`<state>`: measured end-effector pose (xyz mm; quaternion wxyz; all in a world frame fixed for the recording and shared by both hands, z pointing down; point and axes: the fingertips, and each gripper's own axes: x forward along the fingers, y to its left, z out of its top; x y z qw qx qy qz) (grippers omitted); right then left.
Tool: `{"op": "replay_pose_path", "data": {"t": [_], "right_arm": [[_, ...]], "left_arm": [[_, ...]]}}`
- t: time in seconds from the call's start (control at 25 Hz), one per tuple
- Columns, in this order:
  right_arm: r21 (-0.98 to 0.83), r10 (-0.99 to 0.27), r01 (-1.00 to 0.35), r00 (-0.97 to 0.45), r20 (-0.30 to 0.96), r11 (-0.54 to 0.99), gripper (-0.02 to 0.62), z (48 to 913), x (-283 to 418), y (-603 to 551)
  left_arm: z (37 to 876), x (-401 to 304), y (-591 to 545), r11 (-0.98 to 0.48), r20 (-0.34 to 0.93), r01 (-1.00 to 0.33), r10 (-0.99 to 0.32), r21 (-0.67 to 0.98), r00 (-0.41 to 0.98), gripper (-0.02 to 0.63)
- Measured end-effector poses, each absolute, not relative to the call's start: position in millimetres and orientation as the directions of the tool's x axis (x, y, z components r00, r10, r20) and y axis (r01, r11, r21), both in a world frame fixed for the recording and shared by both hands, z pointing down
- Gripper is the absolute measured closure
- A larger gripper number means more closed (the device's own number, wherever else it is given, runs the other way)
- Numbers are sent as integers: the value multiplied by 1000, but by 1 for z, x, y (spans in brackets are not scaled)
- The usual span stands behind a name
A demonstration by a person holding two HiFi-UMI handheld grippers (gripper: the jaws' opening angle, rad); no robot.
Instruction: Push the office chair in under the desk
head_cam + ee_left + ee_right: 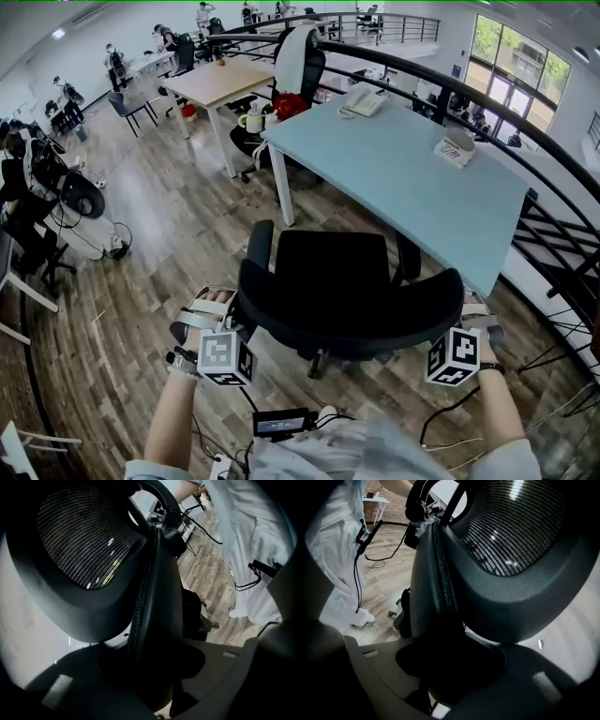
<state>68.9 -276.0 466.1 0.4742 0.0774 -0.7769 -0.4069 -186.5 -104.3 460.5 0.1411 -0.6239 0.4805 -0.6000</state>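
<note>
A black office chair (333, 267) stands on the wood floor, facing the near long edge of a light blue desk (412, 169). Its mesh backrest (352, 328) curves just in front of me. My left gripper (217, 317) is shut on the backrest's left edge and my right gripper (476, 317) on its right edge. In the left gripper view the backrest edge (157, 588) runs between the jaws of the left gripper (157, 656), which press on it. The right gripper view shows the same edge-on hold: backrest edge (436, 583) between the jaws of the right gripper (450, 660).
A desk phone (364, 99) and a white device (456, 147) lie on the blue desk. Behind it are a wooden table (220, 80) and another chair draped in white (298, 58). A dark railing (553, 225) runs along the right. Stands and cables (70, 211) crowd the left.
</note>
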Motion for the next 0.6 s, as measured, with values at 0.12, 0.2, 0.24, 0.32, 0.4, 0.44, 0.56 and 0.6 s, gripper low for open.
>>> {"op": "replay_pose_path", "data": {"t": [0.12, 0.2, 0.24, 0.32, 0.4, 0.44, 0.56, 0.6], "right_arm": [[709, -516, 253, -534, 670, 659, 411, 468, 66, -288], [710, -523, 244, -528, 669, 661, 410, 468, 65, -295], [710, -528, 239, -525, 668, 662, 410, 467, 65, -299], [712, -537, 226, -519, 665, 664, 408, 465, 65, -306], [713, -544, 213, -514, 663, 668, 408, 464, 62, -311], [712, -546, 208, -511, 663, 671, 408, 463, 60, -313], [713, -558, 188, -503, 660, 675, 408, 463, 57, -322], [715, -563, 181, -499, 659, 676, 408, 463, 56, -325]], "left_arm": [[460, -192, -122, -506, 614, -426, -772, -751, -164, 443], [462, -196, -134, -507, 611, -420, -775, -753, -160, 443], [462, -199, -140, -506, 608, -415, -778, -756, -159, 443], [461, -204, -151, -507, 604, -407, -782, -760, -153, 442], [461, -209, -162, -514, 607, -405, -782, -756, -141, 442], [460, -212, -166, -517, 609, -405, -782, -754, -135, 442], [460, -220, -183, -525, 610, -399, -783, -752, -121, 442], [461, -222, -189, -527, 610, -397, -784, -751, -115, 442]]}}
